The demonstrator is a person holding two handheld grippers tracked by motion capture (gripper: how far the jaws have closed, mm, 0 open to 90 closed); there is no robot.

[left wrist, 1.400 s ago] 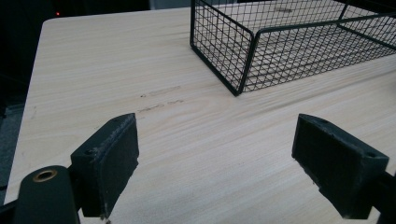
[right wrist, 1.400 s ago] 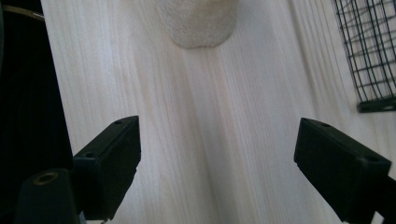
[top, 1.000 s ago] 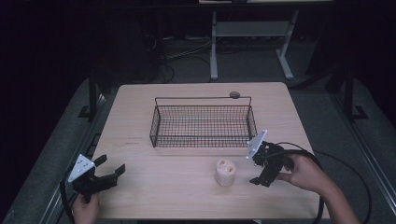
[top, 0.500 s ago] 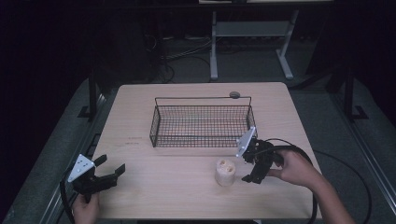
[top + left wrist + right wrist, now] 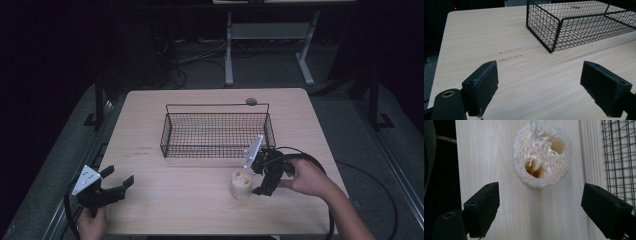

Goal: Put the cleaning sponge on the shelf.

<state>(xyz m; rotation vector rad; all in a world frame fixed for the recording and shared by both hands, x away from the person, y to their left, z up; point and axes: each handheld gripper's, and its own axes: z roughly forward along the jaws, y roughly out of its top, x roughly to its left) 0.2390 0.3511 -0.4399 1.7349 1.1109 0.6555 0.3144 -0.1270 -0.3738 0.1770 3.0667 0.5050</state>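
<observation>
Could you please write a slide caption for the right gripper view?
Open right gripper poised over a loofah piece on the wooden table, wire basket alongside.

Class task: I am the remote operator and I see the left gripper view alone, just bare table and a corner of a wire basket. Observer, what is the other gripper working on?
Observer: The right gripper is beside a loofah sponge standing on the table, just in front of the wire basket.
Operator: Has it grasped the sponge?
Observer: No. In the right gripper view its jaws stand wide open, with the loofah sponge ahead of them, untouched.
Operator: Anything inside the basket?
Observer: The high view shows nothing in it.
</observation>
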